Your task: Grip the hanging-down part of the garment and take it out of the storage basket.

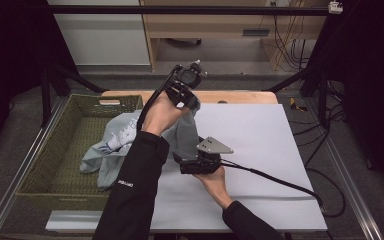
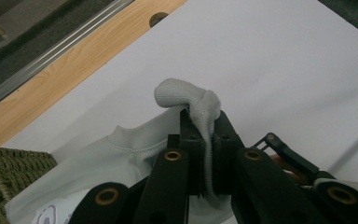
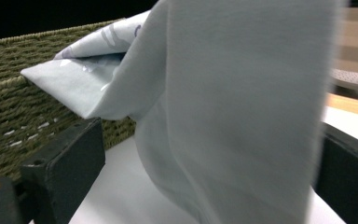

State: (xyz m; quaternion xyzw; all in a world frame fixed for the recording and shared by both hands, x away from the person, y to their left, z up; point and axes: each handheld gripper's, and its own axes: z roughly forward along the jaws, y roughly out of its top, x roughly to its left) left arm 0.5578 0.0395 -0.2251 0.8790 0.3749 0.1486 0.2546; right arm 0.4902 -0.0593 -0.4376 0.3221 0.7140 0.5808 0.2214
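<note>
**Over the worktop: a pale garment held between two grippers**

On the worktop (image 1: 260, 135), a white sheet is covering most of the surface, with a strip of bare wood showing along the far edge. At its left side, the green woven basket (image 1: 55, 165) is sitting with its rim against the sheet's edge. The pale grey garment (image 1: 112, 145), printed with a faint design, is draping out of the basket and over its right rim, its upper part being lifted above the sheet.

The left gripper (image 1: 187, 87) is raised high near the far edge of the worktop, and its fingers (image 2: 191, 140) are clenching a bunched fold of the garment's ribbed edge; in the left gripper view the cloth is bulging out above the pinched tips.

The right gripper (image 1: 200, 160) is sitting lower, just above the sheet beside the hanging cloth, grey plate on top. In the right gripper view its fingers (image 3: 65, 163) are standing wide apart, released, with the garment hanging down between them, blurred, and touching neither that I can see.
</note>
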